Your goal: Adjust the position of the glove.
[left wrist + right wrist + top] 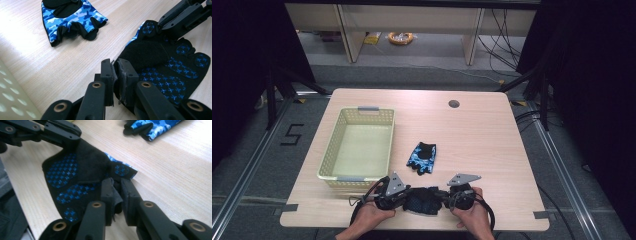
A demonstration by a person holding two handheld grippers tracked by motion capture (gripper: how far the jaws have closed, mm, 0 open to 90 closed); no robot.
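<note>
Two grippers share one glove at the near edge of the table [492,125]: the left gripper [117,75] has its jaws pinched tight on one edge of the held glove [162,67], and the right gripper [117,195] clamps a fold of black fabric at the opposite edge, its jaws nearly shut with the cloth bunched between the pads. The glove hangs stretched between them, palm side with its blue grip dots facing up, just above the wood in front of the person's hands. The second glove [422,157], blue camouflage, lies flat a little farther in, just right of the pale green basket [334,145], which sits to the far left and looks empty. Judging by this layout, the step in hand is carrying the pinched glove toward the basket. The next move calls for lifting both grippers together, swinging left and far over the basket's rim, and keeping the fabric taut so it clears the wall before either grip lets go.
</note>
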